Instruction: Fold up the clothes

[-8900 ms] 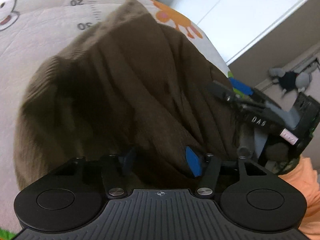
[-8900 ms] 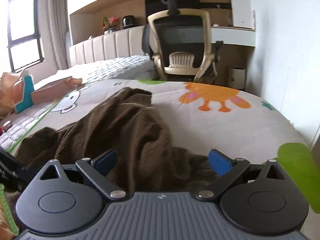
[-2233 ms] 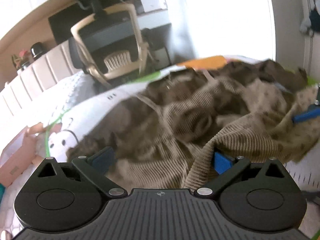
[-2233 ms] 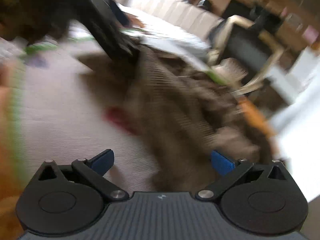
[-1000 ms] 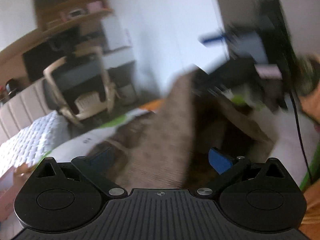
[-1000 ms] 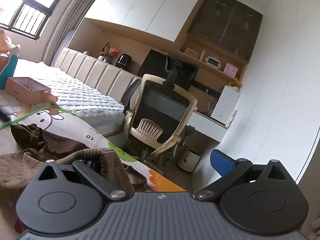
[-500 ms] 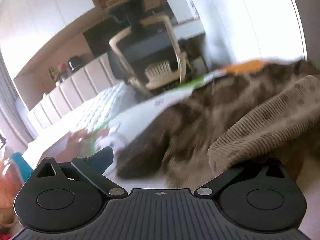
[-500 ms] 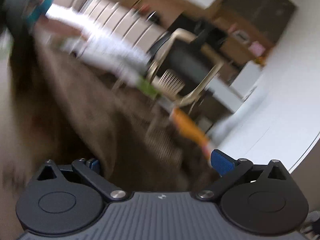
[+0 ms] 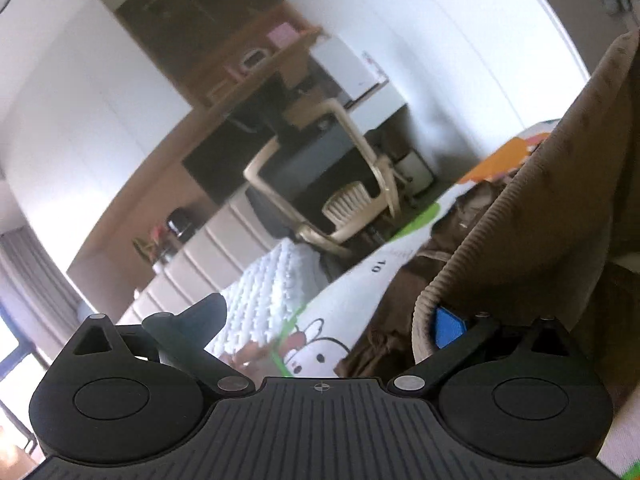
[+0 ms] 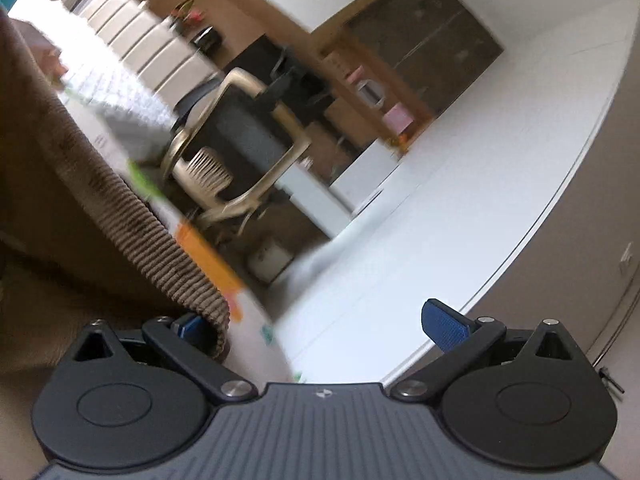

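Draping off the left gripper (image 9: 326,320), brown ribbed garment (image 9: 520,220) hangs rightward.

Both tongs, left (image 9: 328,320) and right (image 10: 316,324), have black ribbed housings, silver pivot screws and blue finger pads (image 10: 444,322)

Left gripper (image 9: 332,316) tilted, jaws spread wide. Ribbed hem of brown corduroy garment (image 9: 560,216) draped over the right finger (image 9: 450,326), blue pad showing under the fold; left finger (image 9: 200,320) bare. Rest of garment bunched on a cartoon-print mat (image 9: 320,344) with a "10" ruler mark. Behind: white quilted mattress (image 9: 272,284), beige-framed office chair (image 9: 340,184), wooden shelf (image 9: 256,60). Background slightly blurred.
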